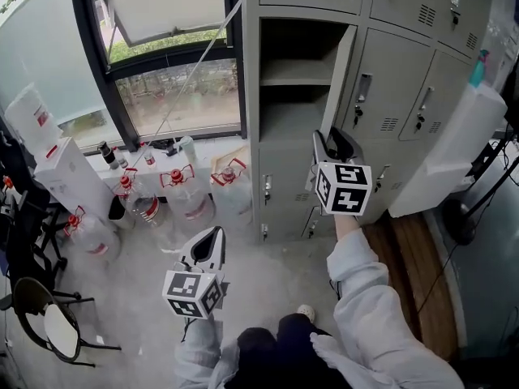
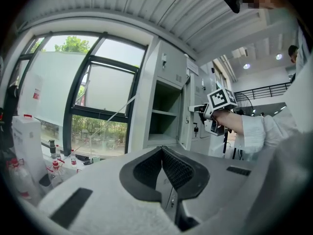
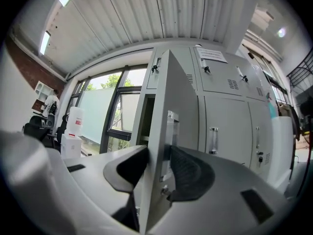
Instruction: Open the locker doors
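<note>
Closest to the person, the left claw [image 1: 214, 235] hangs over the floor [image 1: 268, 282] with its jaws pressed together on nothing, pointing toward the grey lockers [image 1: 405, 96]. Farther out, the right claw [image 1: 328, 141] pinches the free edge of the locker door [image 1: 340, 71], one pad on each face just beside its lock, and that door stands swung out from the left column's upper compartment, baring a shelf [image 1: 293, 79] inside. Beyond and to the left, water jugs [image 1: 183, 194] with red handles stand on the floor below the window [image 1: 182, 96].
</note>
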The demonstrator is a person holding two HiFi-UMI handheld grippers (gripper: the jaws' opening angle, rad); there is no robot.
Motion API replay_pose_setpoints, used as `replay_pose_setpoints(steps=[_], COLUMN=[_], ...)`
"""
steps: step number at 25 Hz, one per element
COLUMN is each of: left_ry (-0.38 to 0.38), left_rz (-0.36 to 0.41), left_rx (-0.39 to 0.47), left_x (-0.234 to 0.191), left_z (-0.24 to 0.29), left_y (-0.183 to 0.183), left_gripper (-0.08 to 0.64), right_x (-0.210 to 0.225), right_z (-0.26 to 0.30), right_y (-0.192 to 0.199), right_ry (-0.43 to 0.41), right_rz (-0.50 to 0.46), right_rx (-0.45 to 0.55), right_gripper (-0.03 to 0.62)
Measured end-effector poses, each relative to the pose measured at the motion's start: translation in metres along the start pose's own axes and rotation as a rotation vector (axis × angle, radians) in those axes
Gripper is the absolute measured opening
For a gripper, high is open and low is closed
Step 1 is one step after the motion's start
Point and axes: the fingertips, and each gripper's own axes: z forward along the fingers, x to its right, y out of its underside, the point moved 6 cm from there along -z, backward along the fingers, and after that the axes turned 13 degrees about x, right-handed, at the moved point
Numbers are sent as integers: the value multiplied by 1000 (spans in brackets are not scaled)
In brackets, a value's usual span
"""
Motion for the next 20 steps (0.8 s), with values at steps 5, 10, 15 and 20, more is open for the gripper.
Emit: replay_pose_setpoints(steps=[5, 10, 15, 20], left_ry=[25, 14, 6, -11], left_rz=[3, 8, 5, -2], left_rx=[-1, 12, 13, 14], left_x=[26, 53, 88, 121], left_z=[14, 31, 47, 58], left_y=[1, 1, 5, 9], left_gripper=[8, 8, 8, 8], right_x=[16, 31, 53, 74], right_z=[-13, -23, -34, -42], right_y=[-2, -2, -2, -2], right_ry=[-13, -50, -90, -139], right_rz=[7, 30, 49, 66], right_rx=[2, 18, 28, 27], right_gripper=[141, 141, 141, 138])
